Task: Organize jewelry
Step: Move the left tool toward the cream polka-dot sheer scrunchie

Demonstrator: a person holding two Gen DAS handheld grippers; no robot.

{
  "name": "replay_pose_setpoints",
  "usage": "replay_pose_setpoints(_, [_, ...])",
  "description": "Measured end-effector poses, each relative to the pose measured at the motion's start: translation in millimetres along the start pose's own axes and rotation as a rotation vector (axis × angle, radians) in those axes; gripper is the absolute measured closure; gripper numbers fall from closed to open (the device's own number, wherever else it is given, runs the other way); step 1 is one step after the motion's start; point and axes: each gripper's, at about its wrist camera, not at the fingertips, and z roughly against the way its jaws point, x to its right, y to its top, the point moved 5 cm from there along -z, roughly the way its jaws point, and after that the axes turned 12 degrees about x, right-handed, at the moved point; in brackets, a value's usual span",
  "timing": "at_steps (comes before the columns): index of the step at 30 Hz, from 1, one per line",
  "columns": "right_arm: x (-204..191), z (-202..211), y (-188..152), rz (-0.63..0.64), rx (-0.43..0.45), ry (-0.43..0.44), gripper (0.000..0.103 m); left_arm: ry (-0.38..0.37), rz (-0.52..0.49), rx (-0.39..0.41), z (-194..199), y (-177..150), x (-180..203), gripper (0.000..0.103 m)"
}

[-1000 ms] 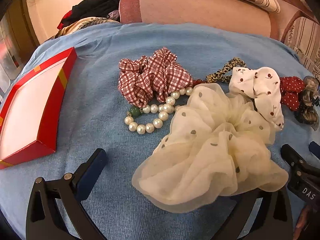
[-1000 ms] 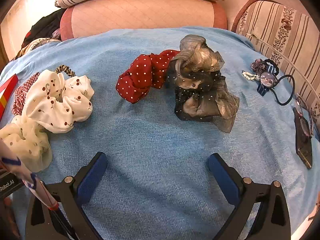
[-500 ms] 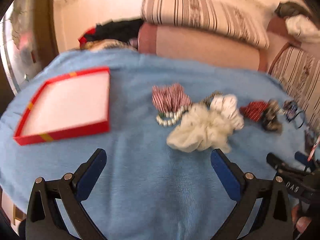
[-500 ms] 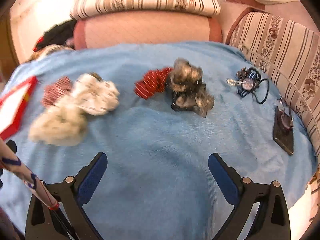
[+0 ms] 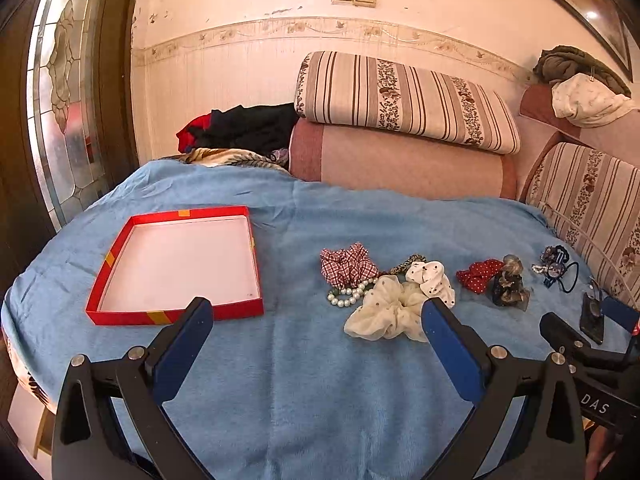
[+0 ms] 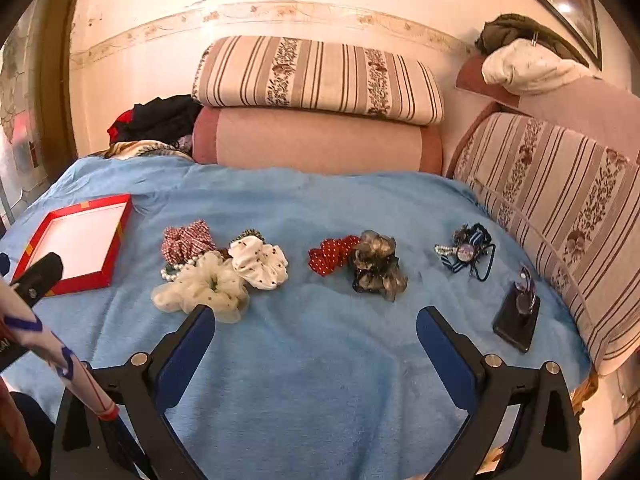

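Observation:
An empty red tray [image 5: 120, 240] [image 6: 116, 236] with a white floor lies at the left of the blue blanket. Right of it sit a red plaid scrunchie [image 5: 347, 266] [image 6: 185, 240], a pearl bracelet [image 5: 348, 298] [image 6: 170, 273], a cream dotted scrunchie [image 5: 390, 312] [image 6: 204, 286], a white cherry-print scrunchie [image 5: 432, 280] [image 6: 259, 264], a red dotted scrunchie [image 5: 478, 275] [image 6: 334, 254] and a grey-black scrunchie [image 5: 509, 282] [image 6: 376, 272]. A blue hair tie bundle [image 5: 556, 268] [image 6: 468, 252] lies farthest right. My left gripper [image 5: 316, 322] and right gripper [image 6: 316, 330] hang open and empty, well back from the items.
A dark phone with glasses on it [image 6: 518, 316] [image 5: 593, 312] lies near the blanket's right edge. Striped cushions [image 6: 320, 80] and a pink bolster [image 6: 312, 140] stand behind. Dark clothes [image 5: 244, 126] are piled at the back left. A glass door [image 5: 60, 100] is at the left.
Both grippers have pulled back and risen away from the scrunchies, so the whole blanket, the tray and the wall now show. Both stay open and empty.

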Motion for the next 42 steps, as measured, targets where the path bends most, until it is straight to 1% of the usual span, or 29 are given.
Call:
replay_pose_setpoints(3, [1,5,1,-0.029,0.012,0.021,0.001,-0.003,-0.003,-0.003,2,-1,0,0.000])
replay_pose_setpoints(8, [-2,5,0,-0.021,0.007,0.027,0.001,-0.004,0.000,-0.005,4,-5,-3,0.000])
replay_pose_setpoints(20, [-6,-3,-5,-0.001,-0.017,0.024,0.001,-0.003,-0.060,-0.019,-1,-8,14,0.000])
replay_pose_setpoints(24, [-4,-7,-7,-0.002,-0.026,0.030,0.001,-0.013,-0.072,-0.040,-7,-12,18,0.000])
replay_pose_setpoints(27, [5,-17,-10,-0.032,-0.046,0.050,0.002,-0.055,-0.074,-0.101,-22,-18,22,0.000])
replay_pose_setpoints(28, [11,-21,-11,-0.046,-0.053,0.043,0.003,-0.056,-0.068,-0.132,-31,-21,21,0.000])
replay_pose_setpoints(30, [22,-29,-14,-0.079,-0.069,0.035,0.003,-0.047,-0.066,-0.160,-42,-26,19,0.000])
replay_pose_setpoints(35, [42,-47,-23,-0.127,-0.110,0.028,0.003,-0.028,-0.093,-0.194,-65,-37,22,0.000])
replay_pose_setpoints(40, [49,-64,-29,-0.139,-0.136,0.029,0.004,-0.030,-0.112,-0.200,-80,-38,29,0.000])
replay_pose_setpoints(42, [51,-73,-32,-0.133,-0.151,0.029,0.006,-0.033,-0.119,-0.203,-86,-38,31,0.000])
